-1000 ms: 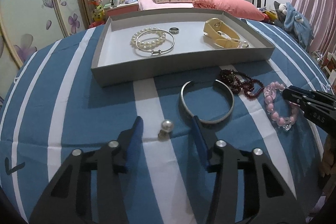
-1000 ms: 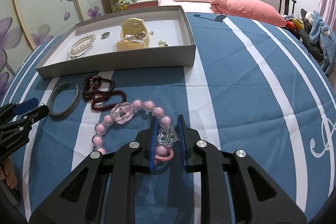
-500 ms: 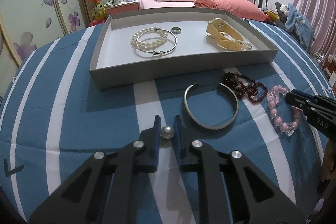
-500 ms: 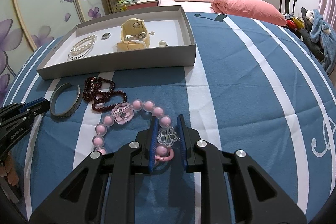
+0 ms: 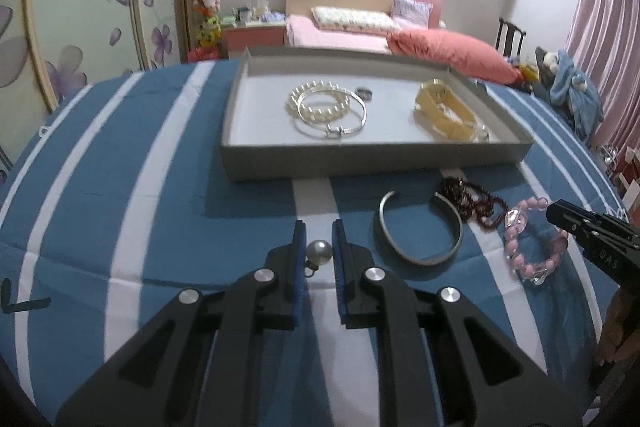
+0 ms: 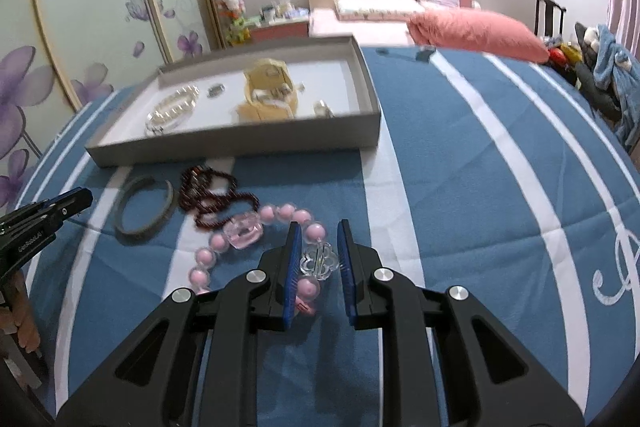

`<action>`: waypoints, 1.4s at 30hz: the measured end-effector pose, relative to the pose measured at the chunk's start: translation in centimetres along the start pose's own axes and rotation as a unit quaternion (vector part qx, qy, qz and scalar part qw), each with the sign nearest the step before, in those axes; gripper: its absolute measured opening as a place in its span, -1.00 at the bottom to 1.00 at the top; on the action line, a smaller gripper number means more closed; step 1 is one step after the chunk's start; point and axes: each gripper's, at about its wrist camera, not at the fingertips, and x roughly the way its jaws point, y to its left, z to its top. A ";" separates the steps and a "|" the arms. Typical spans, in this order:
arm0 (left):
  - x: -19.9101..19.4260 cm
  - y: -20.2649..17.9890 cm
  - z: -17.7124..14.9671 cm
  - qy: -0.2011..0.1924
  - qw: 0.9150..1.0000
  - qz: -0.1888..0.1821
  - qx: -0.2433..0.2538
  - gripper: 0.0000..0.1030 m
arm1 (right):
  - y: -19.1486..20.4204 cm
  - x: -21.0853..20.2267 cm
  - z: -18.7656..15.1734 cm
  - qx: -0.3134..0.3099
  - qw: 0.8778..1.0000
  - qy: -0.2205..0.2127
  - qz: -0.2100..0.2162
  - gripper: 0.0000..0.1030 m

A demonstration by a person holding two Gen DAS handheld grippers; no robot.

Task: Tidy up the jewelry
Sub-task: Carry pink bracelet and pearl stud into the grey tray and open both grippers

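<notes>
Far tray (image 5: 372, 157) holds several pieces. Left gripper (image 5: 319, 251) pinches pearl earring (image 5: 318, 251); right gripper (image 6: 319, 259) pinches pink bracelet (image 6: 256, 233). Cuff (image 5: 418, 227) and garnet beads (image 5: 476, 201) remain outside.

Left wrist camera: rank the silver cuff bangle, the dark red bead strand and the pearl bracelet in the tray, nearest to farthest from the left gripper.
1. Silver cuff bangle, just right of the left gripper.
2. Dark red bead strand, farther right.
3. Pearl bracelet, inside the tray, beyond.
</notes>
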 end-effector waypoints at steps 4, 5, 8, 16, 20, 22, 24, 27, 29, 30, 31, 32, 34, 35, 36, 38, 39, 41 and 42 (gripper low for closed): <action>-1.6 0.1 0.0 -0.039 0.999 0.002 -0.004 -0.73 | 0.8 -1.5 0.6 -0.011 0.999 -0.043 0.018 -0.62; -2.0 0.1 0.0 -0.048 0.999 0.002 -0.005 -0.73 | 1.1 -2.0 0.8 -0.015 0.998 -0.057 0.026 -0.62; -3.2 0.0 0.0 -0.079 0.997 0.001 -0.004 -0.73 | 1.9 -3.3 1.0 -0.027 0.994 -0.091 0.045 -0.62; -4.9 -0.8 -0.2 -0.128 0.992 0.003 0.015 -0.73 | 3.1 -5.0 1.5 -0.039 0.987 -0.139 0.067 -0.62; -5.3 -0.9 -0.3 -0.147 0.989 0.007 0.015 -0.73 | 3.2 -5.1 1.5 -0.037 0.985 -0.151 0.071 -0.62; -5.6 -0.8 -0.3 -0.154 0.988 0.008 0.014 -0.73 | 3.1 -5.1 1.5 -0.036 0.985 -0.156 0.071 -0.62; -5.7 -0.9 -0.2 -0.160 0.987 0.011 0.014 -0.73 | 3.2 -5.2 1.5 -0.036 0.984 -0.160 0.073 -0.63; -5.9 -0.9 -0.2 -0.167 0.986 0.013 0.014 -0.73 | 3.3 -5.2 1.5 -0.034 0.983 -0.165 0.072 -0.62; -6.0 -1.0 -0.2 -0.170 0.985 0.012 0.013 -0.73 | 3.3 -5.2 1.4 -0.034 0.983 -0.167 0.074 -0.63; -6.1 -1.0 -0.2 -0.171 0.985 0.013 0.014 -0.73 | 3.2 -5.3 1.4 -0.034 0.982 -0.169 0.074 -0.63; -6.2 -1.0 -0.2 -0.172 0.985 0.013 0.015 -0.73 | 3.3 -5.5 1.4 -0.035 0.982 -0.171 0.074 -0.63; -6.2 -1.1 -0.2 -0.174 0.985 0.013 0.015 -0.73 | 3.3 -5.6 1.4 -0.035 0.981 -0.174 0.073 -0.63; -6.4 -1.1 -0.1 -0.177 0.984 0.012 0.015 -0.73 | 3.3 -5.9 1.4 -0.035 0.980 -0.181 0.073 -0.63; -6.6 -1.2 0.0 -0.180 0.983 0.012 0.015 -0.73 | 3.3 -6.0 1.5 -0.035 0.979 -0.185 0.073 -0.63; -6.7 -1.3 0.1 -0.183 0.983 0.011 0.016 -0.73 | 3.3 -6.1 1.5 -0.035 0.979 -0.188 0.072 -0.63; -7.1 -1.5 0.4 -0.191 0.981 0.011 0.018 -0.73 | 3.4 -6.5 1.9 -0.036 0.977 -0.197 0.071 -0.62; -7.4 -1.6 0.6 -0.196 0.980 0.011 0.018 -0.73 | 3.4 -6.5 2.0 -0.036 0.977 -0.200 0.072 -0.63; -7.7 -1.7 1.0 -0.204 0.979 0.010 0.019 -0.73 | 3.4 -6.8 2.4 -0.036 0.975 -0.208 0.071 -0.63; -7.9 -1.8 1.2 -0.208 0.978 0.011 0.020 -0.73 | 3.4 -6.9 2.6 -0.036 0.974 -0.212 0.071 -0.63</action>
